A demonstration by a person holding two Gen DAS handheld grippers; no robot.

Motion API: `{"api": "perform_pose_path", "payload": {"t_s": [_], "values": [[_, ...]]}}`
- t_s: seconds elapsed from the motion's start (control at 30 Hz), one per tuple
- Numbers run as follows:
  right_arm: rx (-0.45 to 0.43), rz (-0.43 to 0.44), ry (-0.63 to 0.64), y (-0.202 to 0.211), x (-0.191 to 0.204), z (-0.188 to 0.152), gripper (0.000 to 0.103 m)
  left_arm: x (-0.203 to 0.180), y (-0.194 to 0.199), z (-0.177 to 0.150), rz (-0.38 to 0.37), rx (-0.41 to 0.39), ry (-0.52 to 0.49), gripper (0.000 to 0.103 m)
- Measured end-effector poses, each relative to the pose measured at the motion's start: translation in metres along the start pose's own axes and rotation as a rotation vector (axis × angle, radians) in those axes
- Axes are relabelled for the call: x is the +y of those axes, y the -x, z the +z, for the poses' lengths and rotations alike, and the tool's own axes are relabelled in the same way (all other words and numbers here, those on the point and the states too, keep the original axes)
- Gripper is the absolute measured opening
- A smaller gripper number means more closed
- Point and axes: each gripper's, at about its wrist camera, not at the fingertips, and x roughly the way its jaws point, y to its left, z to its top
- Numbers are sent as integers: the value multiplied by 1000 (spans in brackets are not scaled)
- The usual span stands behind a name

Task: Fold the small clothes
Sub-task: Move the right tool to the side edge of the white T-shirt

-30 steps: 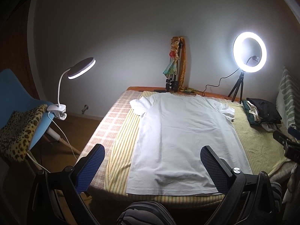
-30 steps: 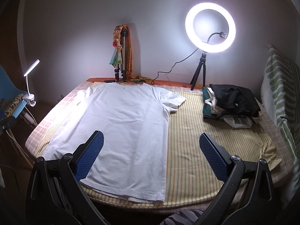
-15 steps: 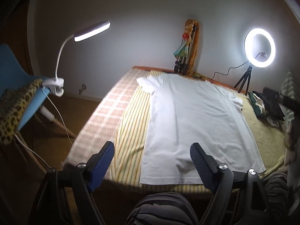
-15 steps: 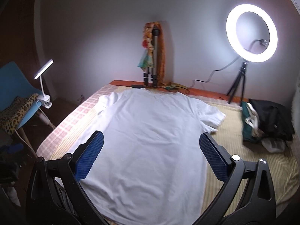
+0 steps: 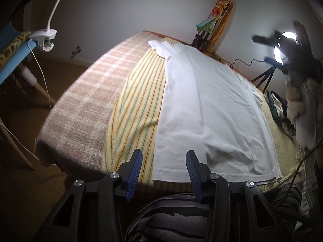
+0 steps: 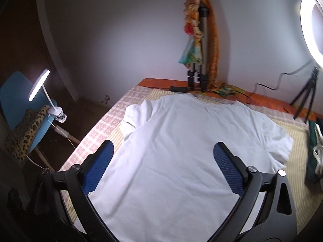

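A white T-shirt (image 5: 206,104) lies flat on a yellow striped sheet (image 5: 137,104), neck toward the far wall. My left gripper (image 5: 164,161) hangs low at the near edge of the bed. Its jaws are closing, and the hem's left corner (image 5: 159,173) shows between the blue pads with no pad touching cloth. In the right wrist view the T-shirt (image 6: 181,141) fills the middle, and my right gripper (image 6: 163,149) hovers over its body. Those jaws stand wide, just starting to close, with nothing gripped. That gripper (image 5: 268,49) also appears blurred at the far right of the left wrist view.
A clip lamp (image 6: 38,84) sits on a blue chair with a leopard cushion (image 6: 26,133) at the left. A tripod draped with a scarf (image 6: 199,46) and a ring light (image 6: 313,26) stand at the back. Piled clothes (image 5: 278,104) lie at the right. A knee in striped cloth (image 5: 171,217) is below.
My left gripper has dropped toward the hem's left corner and its jaws have narrowed a lot. My right gripper has swung from the shirt's right edge to over its body.
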Motion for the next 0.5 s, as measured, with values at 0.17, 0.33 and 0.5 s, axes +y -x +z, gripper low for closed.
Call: {"api": "perform_pose_path", "payload": {"t_s": [0.17,0.33,0.5], "values": [[61,47,29,-53,23,27,90,1,-18,-3,-10,41,-14,39],[132,104,28,-112,37,42,87,2,-27,-3,-13,49,-28,39],[187,141,52,-167,59,55,84,5,-35,-2,-31,42,-19,39]]}}
